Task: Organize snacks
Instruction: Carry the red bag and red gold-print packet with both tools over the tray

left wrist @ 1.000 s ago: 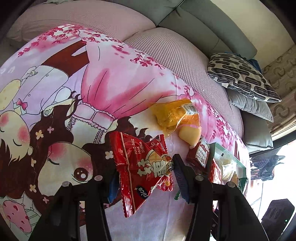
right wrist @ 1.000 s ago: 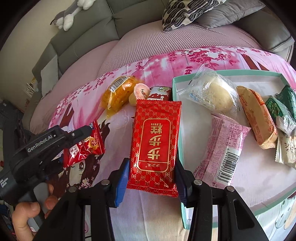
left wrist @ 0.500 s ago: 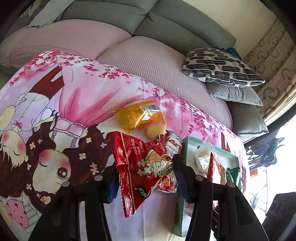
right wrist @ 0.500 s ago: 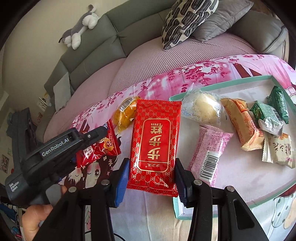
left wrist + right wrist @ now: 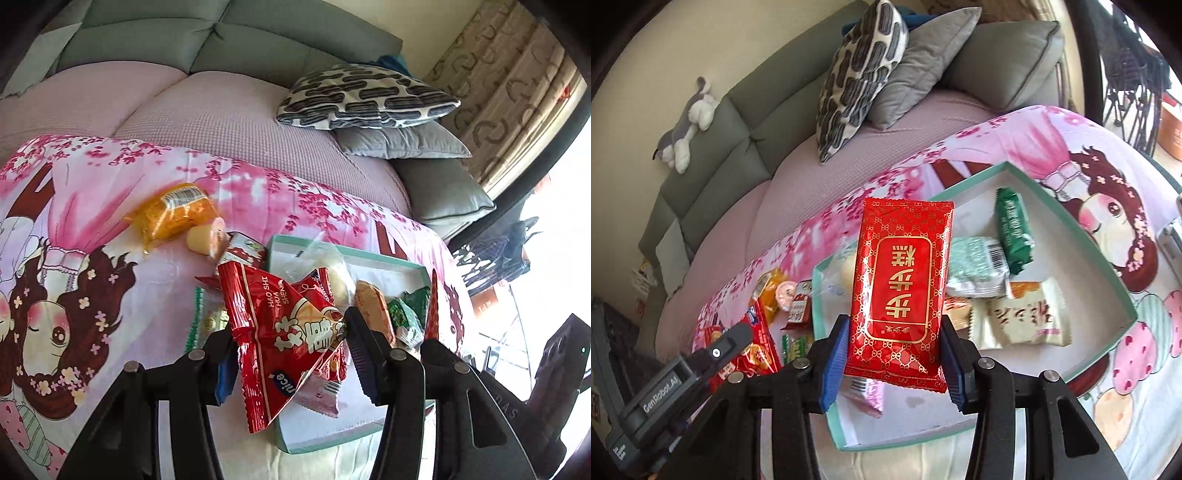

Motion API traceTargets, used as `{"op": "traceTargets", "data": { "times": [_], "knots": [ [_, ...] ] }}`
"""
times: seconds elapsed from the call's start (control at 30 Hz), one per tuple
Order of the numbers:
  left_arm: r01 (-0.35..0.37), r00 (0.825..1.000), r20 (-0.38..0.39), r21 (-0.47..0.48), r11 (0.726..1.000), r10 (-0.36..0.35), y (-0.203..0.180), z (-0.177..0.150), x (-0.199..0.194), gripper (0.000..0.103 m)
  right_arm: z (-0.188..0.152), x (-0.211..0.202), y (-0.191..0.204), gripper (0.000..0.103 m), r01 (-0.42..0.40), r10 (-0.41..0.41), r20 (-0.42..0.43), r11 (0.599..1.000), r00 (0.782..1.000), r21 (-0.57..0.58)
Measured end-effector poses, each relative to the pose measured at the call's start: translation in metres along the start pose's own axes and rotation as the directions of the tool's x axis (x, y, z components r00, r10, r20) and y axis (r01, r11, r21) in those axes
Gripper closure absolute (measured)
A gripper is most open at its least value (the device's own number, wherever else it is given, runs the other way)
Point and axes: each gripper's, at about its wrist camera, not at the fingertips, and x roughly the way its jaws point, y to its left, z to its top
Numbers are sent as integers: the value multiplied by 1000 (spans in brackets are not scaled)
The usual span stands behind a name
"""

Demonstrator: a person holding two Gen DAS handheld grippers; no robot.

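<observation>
My left gripper (image 5: pixel 291 354) is shut on a crinkled red peanut snack bag (image 5: pixel 284 325) and holds it above the near left corner of the mint-rimmed white tray (image 5: pixel 332 441). In the right wrist view my right gripper (image 5: pixel 892 363) is shut on a flat red packet with gold lettering (image 5: pixel 901 284), lifted over the tray (image 5: pixel 1082 236). The tray holds several snacks, among them a dark green packet (image 5: pixel 1014 229), a pale green one (image 5: pixel 975 271) and a beige one (image 5: pixel 1023 317). The left gripper's body (image 5: pixel 683 376) shows at the lower left of that view.
An orange packet (image 5: pixel 173 214), a small jelly cup (image 5: pixel 205 238) and a small red packet (image 5: pixel 243 253) lie on the cartoon-print pink blanket (image 5: pixel 92 277) left of the tray. Patterned and grey pillows (image 5: pixel 365 98) rest on the sofa behind. A plush toy (image 5: pixel 685 125) sits on the backrest.
Both grippers have risen and swung to the right with their packets, from over the blanket to over the tray. Both views have rolled somewhat.
</observation>
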Motion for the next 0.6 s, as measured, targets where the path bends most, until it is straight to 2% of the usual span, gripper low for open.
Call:
{"op": "traceTargets", "data": {
  "times": [0.3,0.43,0.6],
  "knots": [
    [72,995,-78,107,992,-64,-46,-21,19,48,14,-28,-34,54,95,-99,78,994,992,49],
    [89,991,-110,138,986,-74,-56,-30,27,48,15,-30,-35,54,114,-117,79,993,990,32],
    [92,987,-149,168,981,-67,-65,-40,37,48,8,-20,-32,54,115,-115,29,993,993,5]
  ]
}}
